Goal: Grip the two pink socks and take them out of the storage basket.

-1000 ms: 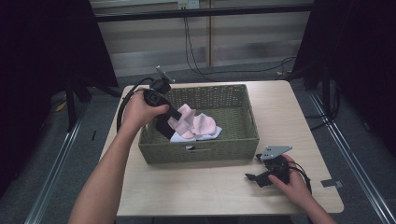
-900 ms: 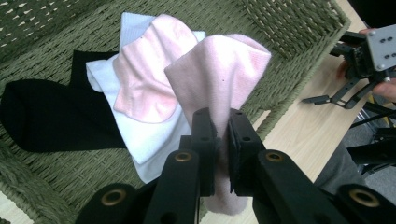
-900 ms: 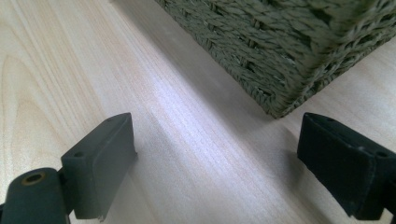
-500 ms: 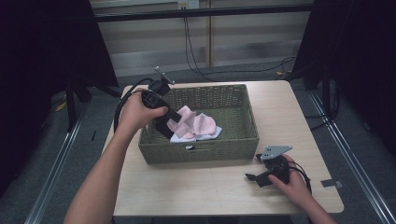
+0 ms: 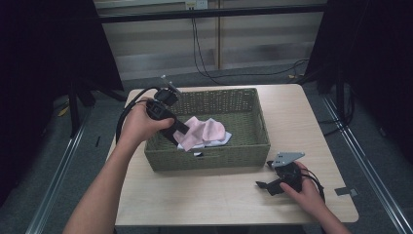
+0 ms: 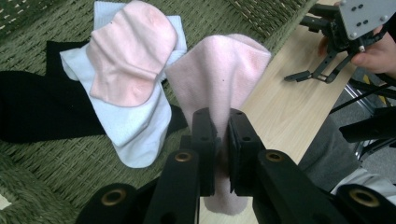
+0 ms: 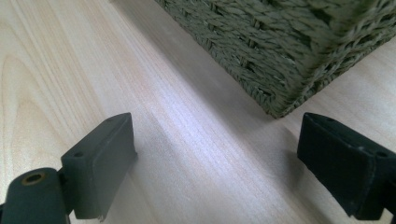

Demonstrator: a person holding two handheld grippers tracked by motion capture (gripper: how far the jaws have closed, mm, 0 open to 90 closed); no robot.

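Left gripper (image 6: 220, 140) is clamped on the pink sock (image 6: 224, 79), jaws pinched tight with the fabric squeezed between them, gripping near one end so the rest fans out ahead of the jaws. In the high view my left gripper (image 5: 176, 127) sits inside the wicker basket (image 5: 258, 141) at its left end, tilted down and inward, because that's where the sock pile lies. The held sock looks partly lifted over the front wall of the basket; I can't tell if its far end is touching the others. Beside it in the basket: a second pink sock (image 6: 128, 56) lying on top of a white sock (image 6: 135, 126), with a black sock (image 6: 42, 112) under both. I grabbed the loose one on the side so the stack stays put. Right gripper (image 5: 268, 176) rests on the table (image 5: 195, 200) just in front of the basket's right front corner, jaws wide apart, holding nothing. The right gripper view looks along the wood grain at that basket corner (image 7: 280, 60), both pads (image 7: 100, 168) near the tabletop. Parked there on purpose, I'd say: low, open and aimed toward the basket, ready to take the other end of the sock once it clears the rim. My read is we're early, one sock picked, three left in the basket
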